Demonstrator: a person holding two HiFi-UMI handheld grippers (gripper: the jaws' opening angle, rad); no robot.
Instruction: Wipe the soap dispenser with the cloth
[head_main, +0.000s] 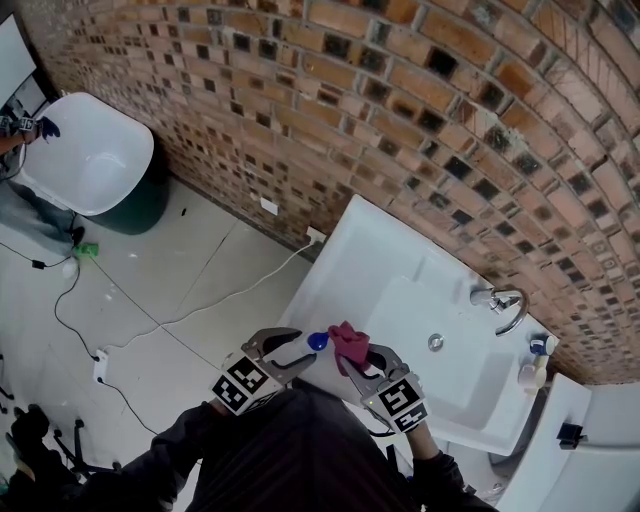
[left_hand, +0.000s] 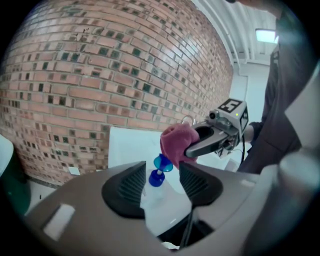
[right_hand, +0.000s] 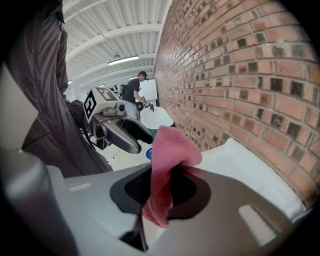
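Two hand-held grippers meet over the near left rim of a white rectangular ceramic sink (head_main: 345, 245) set against a red-brown brick wall (head_main: 420, 90).

(a) The left gripper (left_hand: 161, 181) is clamped on the clear plastic soap dispenser with a blue pump head (left_hand: 156, 176). The ribbed black pads (left_hand: 131, 186) press on either side of the transparent bottle body, and the pump stands upright above them. In the head view the dispenser is held in the air at the sink's edge, above the pale tiled floor (head_main: 200, 265).

(b) The right gripper (right_hand: 162, 189) is clenched on a pink terry cloth (right_hand: 171, 149). The cloth's folded bulk stands above the jaws and a tail hangs below them. In the left gripper view the bunched cloth lies against the right side of the pump head.

(c) A chrome curved faucet (head_main: 507, 305) stands at the sink's far right, well apart from both grippers. A white rounded tub on a dark green base (head_main: 95, 155) stands at far left.
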